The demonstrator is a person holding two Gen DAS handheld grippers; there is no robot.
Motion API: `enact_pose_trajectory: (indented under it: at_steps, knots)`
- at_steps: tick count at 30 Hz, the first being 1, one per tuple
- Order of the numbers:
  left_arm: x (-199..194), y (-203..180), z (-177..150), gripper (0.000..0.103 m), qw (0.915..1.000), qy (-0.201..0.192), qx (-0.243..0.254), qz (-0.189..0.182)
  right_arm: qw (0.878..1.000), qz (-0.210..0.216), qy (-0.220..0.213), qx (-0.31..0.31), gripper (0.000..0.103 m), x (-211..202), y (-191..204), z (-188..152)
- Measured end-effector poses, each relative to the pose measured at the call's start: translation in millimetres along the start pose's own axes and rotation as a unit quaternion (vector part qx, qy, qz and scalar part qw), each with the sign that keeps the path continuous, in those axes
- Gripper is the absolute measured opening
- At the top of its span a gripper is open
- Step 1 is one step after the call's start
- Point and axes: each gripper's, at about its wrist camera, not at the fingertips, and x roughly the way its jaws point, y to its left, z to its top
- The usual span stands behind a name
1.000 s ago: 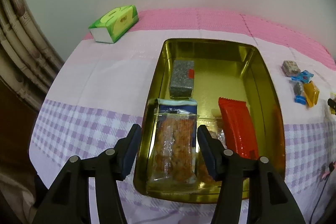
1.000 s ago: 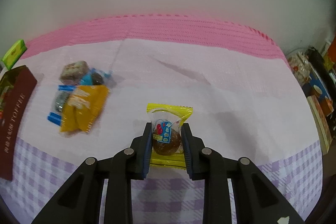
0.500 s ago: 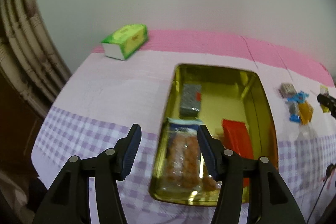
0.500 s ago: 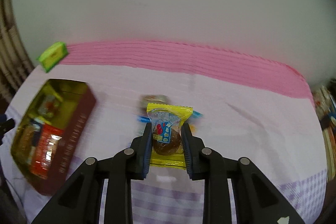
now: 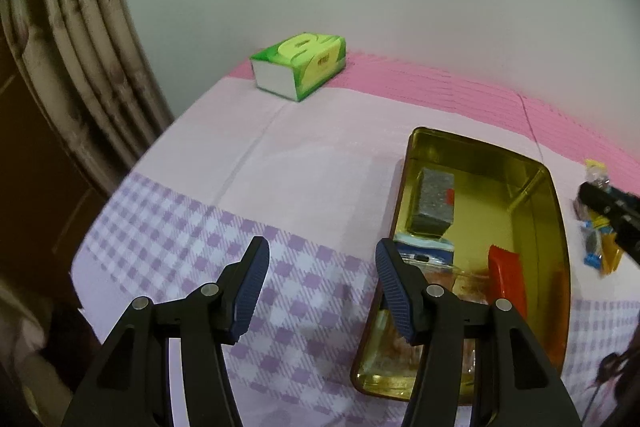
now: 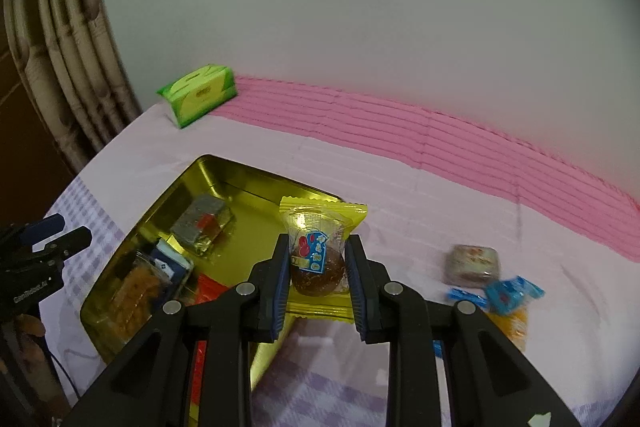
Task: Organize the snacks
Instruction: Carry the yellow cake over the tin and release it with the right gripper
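Right gripper: you have it clamped on the yellow-wrapped cake, held above the tin's near edge.
Left gripper: jaws apart, empty, over the desk beside the tin.
Gold tin: holds a grey bar, a clear cracker pack and a red packet.
Left to do: the loose sweets on the desk.

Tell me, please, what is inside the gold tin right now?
Inside the gold tin lie a grey wrapped block, a clear pack of orange biscuits and a red packet. The left tongs cover the tin's near end.
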Motion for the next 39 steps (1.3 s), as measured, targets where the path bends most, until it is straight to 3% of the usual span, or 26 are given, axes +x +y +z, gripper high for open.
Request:
enact_pose_trajectory:
  at_steps: [16, 39]
  knots:
    - [13, 9, -1, 0.056, 0.9993, 0.031, -0.022, -0.002, 0.998, -0.003, 0.036, -0.051, 0.025, 44, 44, 3]
    - [23, 10, -2, 0.057, 0.9973, 0.067, -0.025, 0.014, 0.998, -0.003, 0.048, -0.047, 0.026, 51, 49, 1]
